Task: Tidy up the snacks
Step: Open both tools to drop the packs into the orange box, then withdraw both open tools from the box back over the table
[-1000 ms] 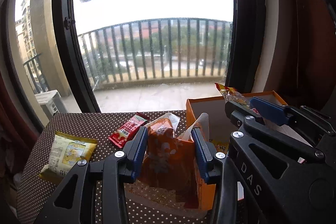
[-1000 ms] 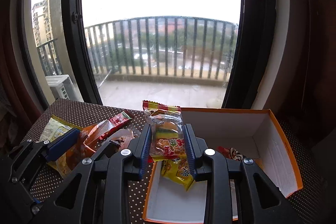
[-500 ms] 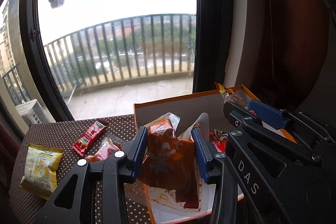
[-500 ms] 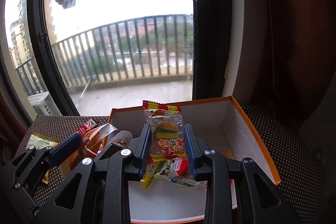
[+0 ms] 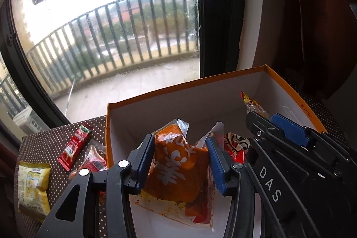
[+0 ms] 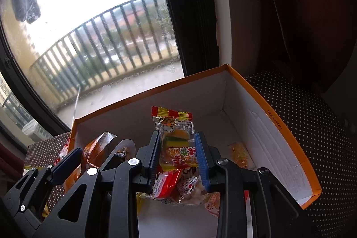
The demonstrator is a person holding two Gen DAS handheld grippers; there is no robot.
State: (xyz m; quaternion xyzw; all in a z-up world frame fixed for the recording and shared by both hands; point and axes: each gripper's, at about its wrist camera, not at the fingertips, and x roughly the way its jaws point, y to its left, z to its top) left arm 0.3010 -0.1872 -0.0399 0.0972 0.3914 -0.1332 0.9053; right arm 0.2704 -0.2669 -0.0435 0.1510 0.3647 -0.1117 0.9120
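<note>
My left gripper is shut on an orange snack packet and holds it over the left part of an open orange box with white inside walls. My right gripper is shut on a small clear burger-candy packet with a red and yellow top and holds it over the middle of the same box. Several snack packets lie on the box floor under the right gripper. The right gripper shows at the right of the left wrist view.
On the dotted brown tablecloth left of the box lie a red stick packet, a clear packet with red contents and a yellow packet. A window and balcony railing stand behind the table. A dark curtain hangs at the right.
Both grippers have moved right and forward with their packets, from beside the box's left edge to over its inside, and now tilt downward toward the box floor.
</note>
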